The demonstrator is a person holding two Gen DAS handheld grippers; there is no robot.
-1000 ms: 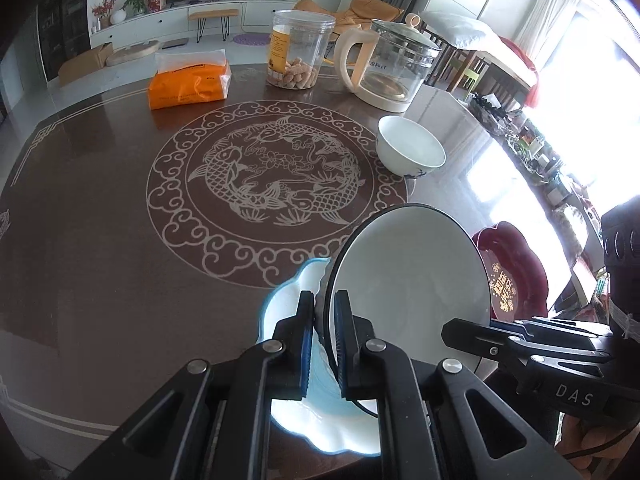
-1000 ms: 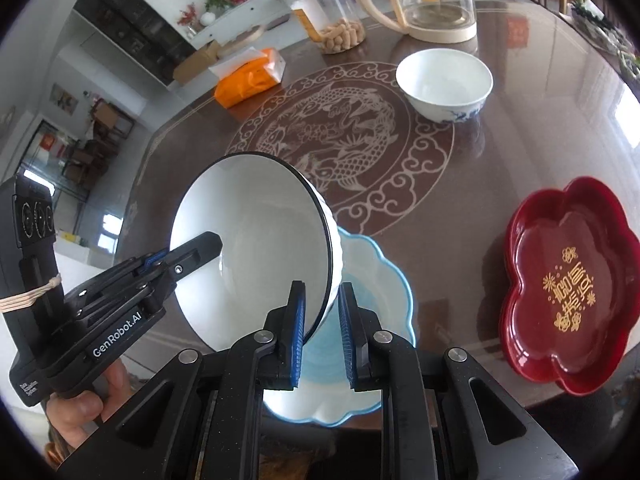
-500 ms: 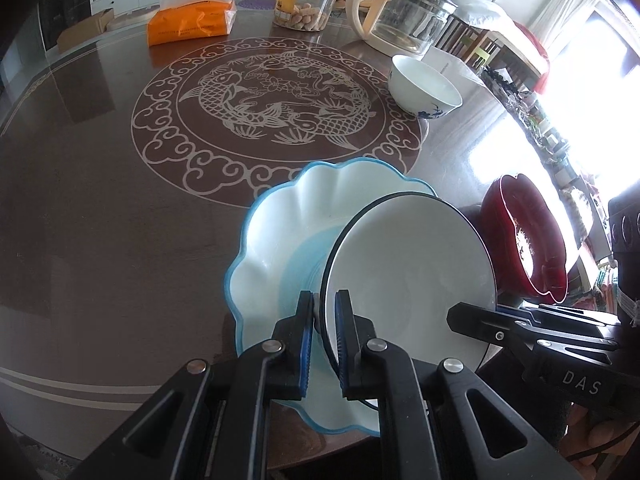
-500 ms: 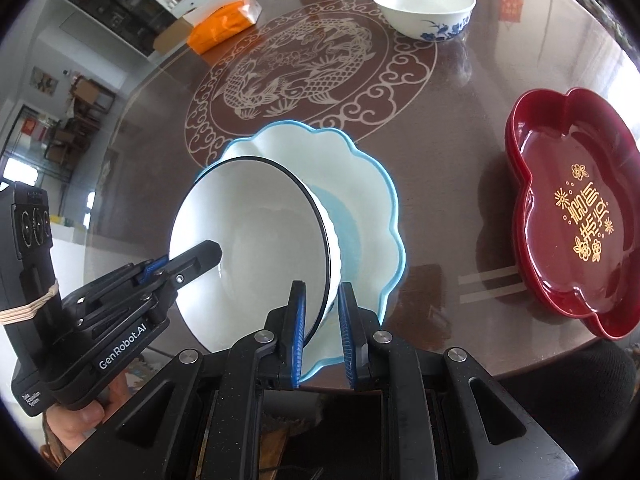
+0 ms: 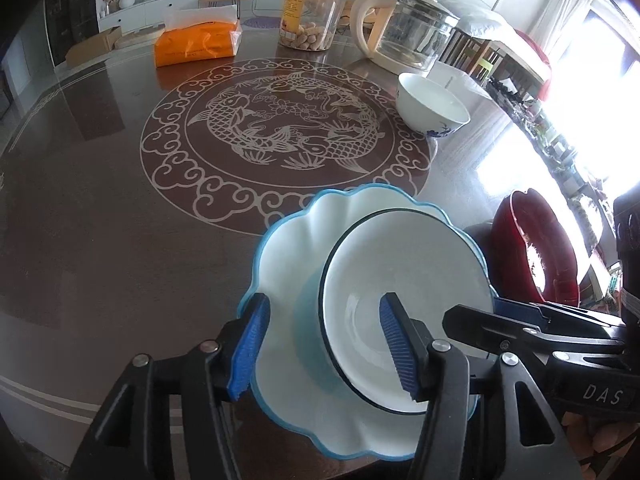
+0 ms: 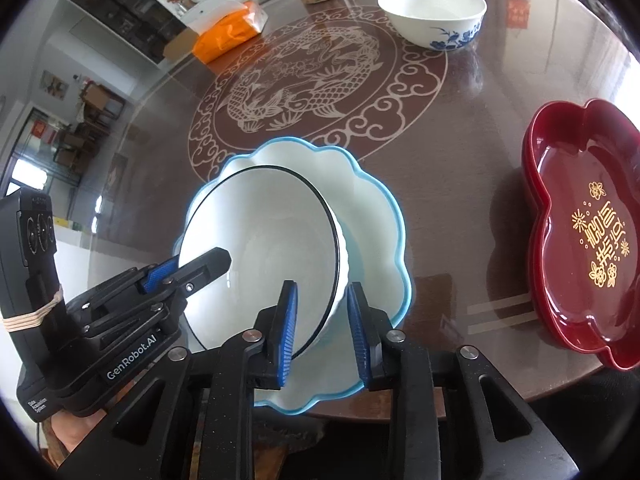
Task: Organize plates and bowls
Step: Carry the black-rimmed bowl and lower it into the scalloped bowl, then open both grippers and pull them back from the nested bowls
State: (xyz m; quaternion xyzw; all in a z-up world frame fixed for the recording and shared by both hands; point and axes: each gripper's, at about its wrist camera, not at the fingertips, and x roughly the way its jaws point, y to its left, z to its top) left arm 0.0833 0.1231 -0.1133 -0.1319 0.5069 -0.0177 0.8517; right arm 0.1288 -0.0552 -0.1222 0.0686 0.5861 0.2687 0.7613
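A white bowl with a black rim rests on a scalloped white plate with a blue edge near the table's front edge. My left gripper is open, its jaws either side of the bowl's left rim. My right gripper is open, its jaws straddling the bowl's right rim without pinching it. A second white bowl with blue flowers stands farther back on the right. A red flower-shaped dish lies right of the plate.
A brown round table with a fish medallion. At the back stand an orange tissue pack, a clear jar of snacks and a glass kettle. The table's front edge is just below the plate.
The bowl has been lowered onto the blue-edged plate and both grippers have opened, letting go of its rim.
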